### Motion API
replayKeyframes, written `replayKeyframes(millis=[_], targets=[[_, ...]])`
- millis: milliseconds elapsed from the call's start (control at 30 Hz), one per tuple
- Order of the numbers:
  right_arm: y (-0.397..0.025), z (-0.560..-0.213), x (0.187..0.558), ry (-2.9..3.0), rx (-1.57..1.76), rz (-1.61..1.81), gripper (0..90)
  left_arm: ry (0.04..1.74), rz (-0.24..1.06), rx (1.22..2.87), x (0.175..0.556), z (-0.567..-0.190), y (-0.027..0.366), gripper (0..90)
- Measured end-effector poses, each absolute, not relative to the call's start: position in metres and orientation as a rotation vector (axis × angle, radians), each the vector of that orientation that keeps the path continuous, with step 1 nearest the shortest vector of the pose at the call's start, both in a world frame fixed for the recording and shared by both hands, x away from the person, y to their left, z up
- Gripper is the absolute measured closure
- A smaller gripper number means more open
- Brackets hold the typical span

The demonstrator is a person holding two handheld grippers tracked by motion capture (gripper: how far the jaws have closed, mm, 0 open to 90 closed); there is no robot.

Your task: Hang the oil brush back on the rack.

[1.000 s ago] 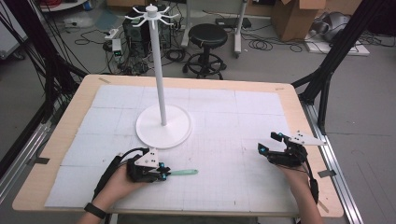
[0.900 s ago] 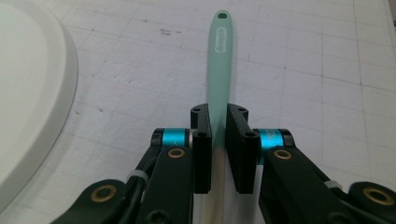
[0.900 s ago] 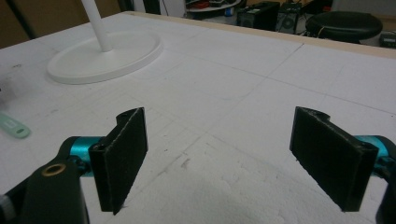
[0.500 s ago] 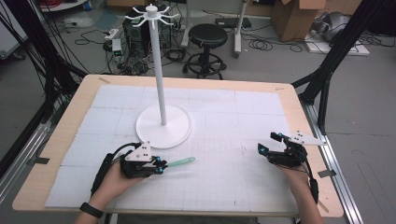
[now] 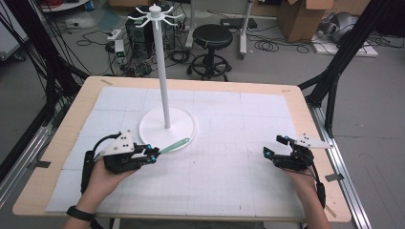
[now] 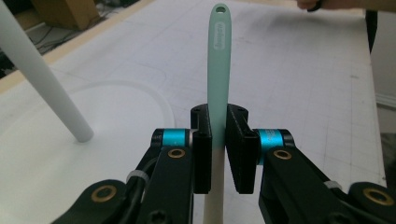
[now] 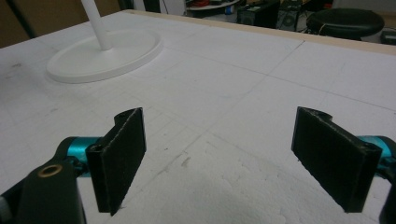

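A mint-green utensil handle [image 5: 174,145] with a hole at its tip sticks out of my left gripper [image 5: 152,153], which is shut on it. In the left gripper view the handle [image 6: 218,56] rises straight between the jaws of that gripper [image 6: 218,135]. Its tip reaches the front edge of the round base [image 5: 167,128] of a tall white hook stand [image 5: 162,71]. My right gripper [image 5: 274,145] rests near the table's right edge, open, with nothing between its pads [image 7: 119,158].
The stand's pole [image 6: 42,79] and base [image 7: 105,53] are left of centre on the white gridded mat [image 5: 229,143]. Beyond the wooden table edge [image 5: 191,83] are a black stool [image 5: 212,36], cables and boxes on the floor.
My left gripper has lifted off the mat and moved toward the stand with the green utensil, whose tip now reaches the base. The right gripper has not moved.
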State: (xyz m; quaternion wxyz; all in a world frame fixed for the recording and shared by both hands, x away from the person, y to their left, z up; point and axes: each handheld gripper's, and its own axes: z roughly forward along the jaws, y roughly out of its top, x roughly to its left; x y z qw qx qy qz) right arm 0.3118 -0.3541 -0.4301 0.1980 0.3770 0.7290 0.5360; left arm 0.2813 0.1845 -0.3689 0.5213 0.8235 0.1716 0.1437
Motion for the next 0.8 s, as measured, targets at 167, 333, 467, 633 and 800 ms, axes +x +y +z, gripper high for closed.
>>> replayKeyframes(millis=[167,333,467,633,800], targets=[[-0.354,-0.430,0.312,2.038,1.059,1.500,17.0,0.424,0.407,1.888,0.281,-0.346,0.198,81.1],[-0.354,-0.430,0.312,2.033,1.053,1.501,17.0,0.446,0.483,1.786,0.282,-0.321,0.211,81.1],[-0.356,-0.428,0.312,2.024,1.055,1.506,17.0,0.461,0.510,1.711,0.283,-0.310,0.219,81.1],[-0.356,-0.428,0.312,2.023,1.063,1.509,17.0,0.502,0.550,1.590,0.287,-0.290,0.234,81.1],[-0.355,-0.428,0.312,2.026,1.058,1.507,17.0,0.526,0.608,1.534,0.289,-0.274,0.242,81.1]])
